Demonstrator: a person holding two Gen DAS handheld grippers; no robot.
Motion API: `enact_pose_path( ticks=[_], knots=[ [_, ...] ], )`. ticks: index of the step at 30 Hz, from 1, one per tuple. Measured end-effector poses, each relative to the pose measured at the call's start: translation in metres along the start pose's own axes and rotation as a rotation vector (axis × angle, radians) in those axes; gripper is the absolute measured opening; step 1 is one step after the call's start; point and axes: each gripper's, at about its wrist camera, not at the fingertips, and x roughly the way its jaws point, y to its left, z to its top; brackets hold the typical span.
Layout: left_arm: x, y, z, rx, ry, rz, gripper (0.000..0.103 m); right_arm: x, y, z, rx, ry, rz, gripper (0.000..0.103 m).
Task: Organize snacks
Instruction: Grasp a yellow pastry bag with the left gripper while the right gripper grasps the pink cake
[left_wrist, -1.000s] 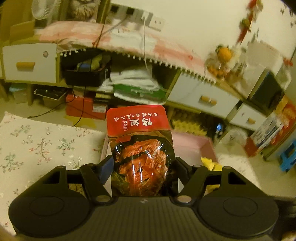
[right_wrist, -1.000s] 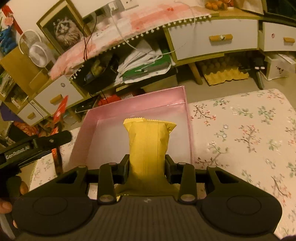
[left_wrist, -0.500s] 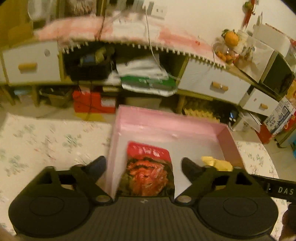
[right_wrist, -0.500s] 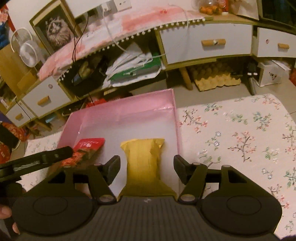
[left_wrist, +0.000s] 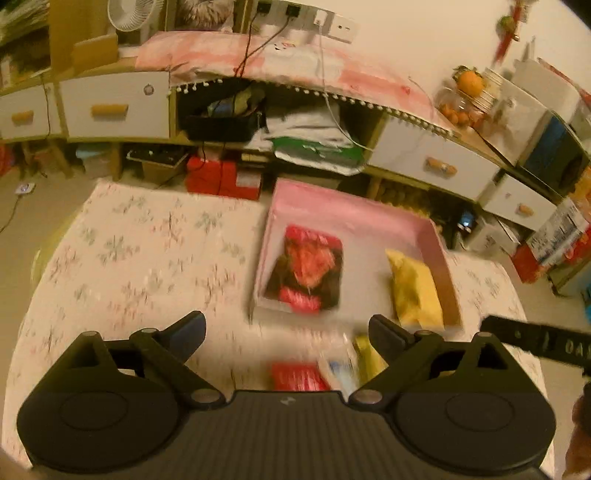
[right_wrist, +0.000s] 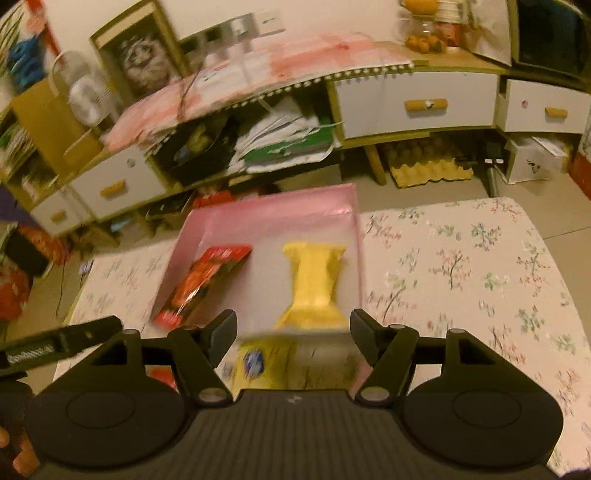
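A pink box (left_wrist: 332, 206) (right_wrist: 273, 206) stands on the flowered tablecloth. Inside it lie a red snack pack (left_wrist: 308, 271) (right_wrist: 201, 282) on the left and a yellow snack pack (left_wrist: 415, 291) (right_wrist: 314, 284) on the right. My left gripper (left_wrist: 286, 328) is open and empty, held back above the table in front of the box. My right gripper (right_wrist: 293, 325) is open and empty just behind the yellow pack. More loose snacks lie in front of the box: a red pack (left_wrist: 297, 376), a pale pack (left_wrist: 340, 369) and a yellow pack with a blue mark (right_wrist: 255, 360).
The flowered tablecloth (left_wrist: 140, 266) (right_wrist: 472, 273) spreads left and right of the box. Behind the table stands a long cabinet with white drawers (left_wrist: 432, 166) (right_wrist: 421, 103) and cluttered shelves. The other gripper's bar shows at each view's edge.
Both grippers opened and let their packs go into the pink box, the red from the left, the yellow from the right. Both grippers then drew back and up from the box.
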Motion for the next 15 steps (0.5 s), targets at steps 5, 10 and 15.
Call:
enact_pose_path(
  ticks=[5, 10, 15],
  knots=[
    [-0.028, -0.004, -0.033, 0.023, 0.025, 0.003, 0.097, -0.025, 0.016, -0.013, -0.015, 0.032, 0.037, 0.065],
    [-0.027, 0.005, -0.058, -0.002, 0.070, 0.026, 0.097, -0.035, 0.020, -0.035, -0.070, 0.021, 0.061, 0.072],
    [-0.016, 0.026, -0.060, -0.085, 0.108, 0.025, 0.087, -0.029, -0.001, -0.032, -0.058, 0.036, 0.006, 0.071]
  ],
)
